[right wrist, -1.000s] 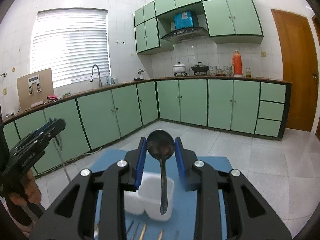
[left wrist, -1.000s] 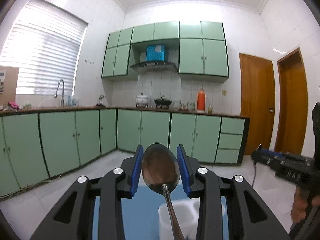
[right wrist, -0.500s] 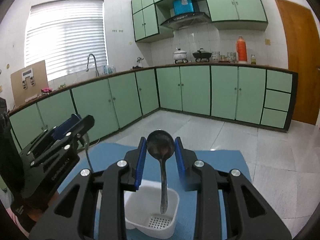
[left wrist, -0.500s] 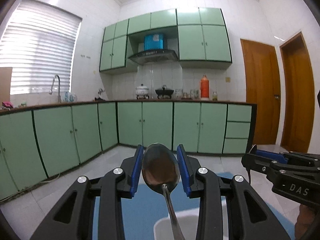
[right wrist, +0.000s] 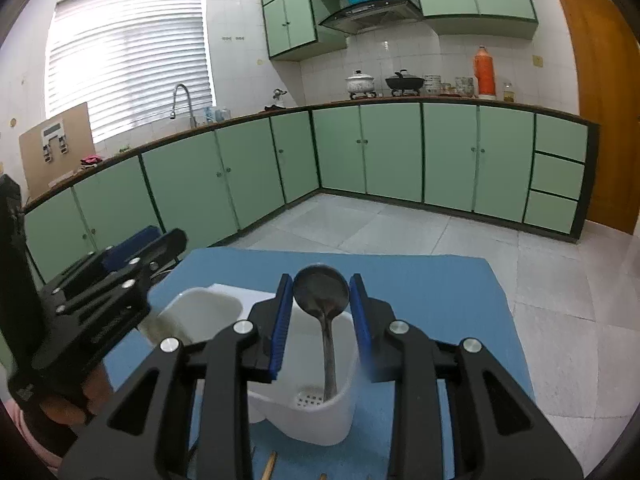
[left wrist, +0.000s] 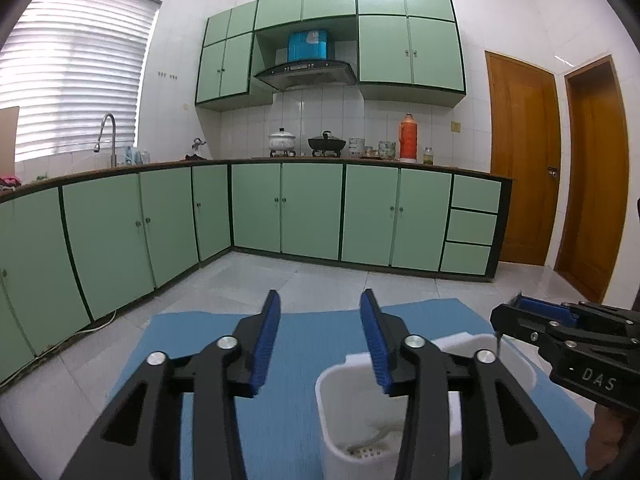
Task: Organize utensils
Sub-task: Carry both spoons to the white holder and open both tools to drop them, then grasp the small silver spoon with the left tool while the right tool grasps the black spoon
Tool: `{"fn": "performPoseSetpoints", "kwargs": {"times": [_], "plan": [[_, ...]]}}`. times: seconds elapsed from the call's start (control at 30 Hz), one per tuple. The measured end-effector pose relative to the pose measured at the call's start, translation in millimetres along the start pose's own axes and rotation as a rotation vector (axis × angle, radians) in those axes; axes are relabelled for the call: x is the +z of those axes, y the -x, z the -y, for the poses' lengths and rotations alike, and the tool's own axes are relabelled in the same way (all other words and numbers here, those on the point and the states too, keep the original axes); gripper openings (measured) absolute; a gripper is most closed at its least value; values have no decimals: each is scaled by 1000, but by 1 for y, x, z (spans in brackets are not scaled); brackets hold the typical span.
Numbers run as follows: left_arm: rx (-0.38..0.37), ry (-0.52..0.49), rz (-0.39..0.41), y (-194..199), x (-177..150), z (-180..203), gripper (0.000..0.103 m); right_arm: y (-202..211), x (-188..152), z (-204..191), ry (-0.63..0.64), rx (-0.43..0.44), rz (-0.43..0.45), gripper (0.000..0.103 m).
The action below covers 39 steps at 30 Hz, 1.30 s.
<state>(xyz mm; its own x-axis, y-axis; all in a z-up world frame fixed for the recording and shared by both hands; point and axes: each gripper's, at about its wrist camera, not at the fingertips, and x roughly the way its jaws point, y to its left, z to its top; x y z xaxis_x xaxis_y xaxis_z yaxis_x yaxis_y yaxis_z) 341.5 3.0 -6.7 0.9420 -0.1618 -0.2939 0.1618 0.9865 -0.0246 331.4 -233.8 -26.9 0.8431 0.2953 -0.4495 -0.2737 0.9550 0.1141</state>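
- My left claw [left wrist: 320, 336] hangs spread wide with nothing between its blue pads, just above the nearer compartment of the white utensil caddy [left wrist: 332, 396] on the blue mat [left wrist: 208, 360].
- A pale, curved shape lies at the bottom of that compartment; I cannot tell from the left wrist view whether it is a utensil.
- My right claw [right wrist: 320, 304] has its pads at the bowl of a dark metal spoon [right wrist: 320, 292], the handle reaching down into the other compartment of the caddy [right wrist: 304, 428], the tip near the drain holes. One pad is blurred, so I cannot tell whether the grip is firm or loosening.
- I judge the spoon stiff, light and slick: smooth metal will slide between flat pads, and the rounded bowl gives a poor seat. The flat neck just below the bowl, or the handle itself, looks the surer place to take hold.
- The caddy appears to be thin, light plastic; a nudge from either claw could shove or tip it on the mat.
- Two thin stick ends [right wrist: 270, 465], possibly chopsticks, show at the near edge of the mat, apparently not yet sorted.
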Motion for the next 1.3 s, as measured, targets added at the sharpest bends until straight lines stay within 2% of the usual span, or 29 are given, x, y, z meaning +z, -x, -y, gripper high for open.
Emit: {"fn": "performPoseSetpoints", "kwargs": {"times": [0.07, 0.13, 0.17, 0.23, 0.3, 0.37, 0.47, 0.63, 0.8, 1.03, 1.17, 1.3], "plan": [[3, 5, -4, 8, -1, -3, 50, 6, -1, -1, -2, 0, 12, 40], [7, 13, -12, 16, 2, -7, 55, 13, -1, -1, 4, -16, 29, 50], [10, 20, -18, 18, 3, -9, 61, 17, -1, -2, 7, -30, 41, 57], [17, 32, -40, 27, 3, -12, 68, 24, -3, -1, 11, -46, 51, 62], [31, 45, -71, 38, 1, -17, 77, 33, -5, 2, 5, -68, 61, 75], [57, 53, -118, 49, -4, -22, 84, 47, -12, 3, -1, -107, 74, 80], [84, 71, -205, 64, -19, -28, 89, 62, -26, 6, 1, -145, 58, 85], [119, 107, -356, 79, -64, -31, 89, 76, -59, 10, -6, -181, -11, 86], [176, 53, -469, 81, -104, -21, 89, 80, -91, 10, -16, -192, -81, 86], [174, 50, -554, 73, -132, -16, 88, 83, -117, 14, -34, -197, -123, 86], [148, 67, -596, 68, -143, -15, 66, 82, -120, 19, -40, -195, -131, 86], [139, 69, -584, 71, -142, -15, 63, 82, -123, 24, -41, -195, -132, 86]]}}
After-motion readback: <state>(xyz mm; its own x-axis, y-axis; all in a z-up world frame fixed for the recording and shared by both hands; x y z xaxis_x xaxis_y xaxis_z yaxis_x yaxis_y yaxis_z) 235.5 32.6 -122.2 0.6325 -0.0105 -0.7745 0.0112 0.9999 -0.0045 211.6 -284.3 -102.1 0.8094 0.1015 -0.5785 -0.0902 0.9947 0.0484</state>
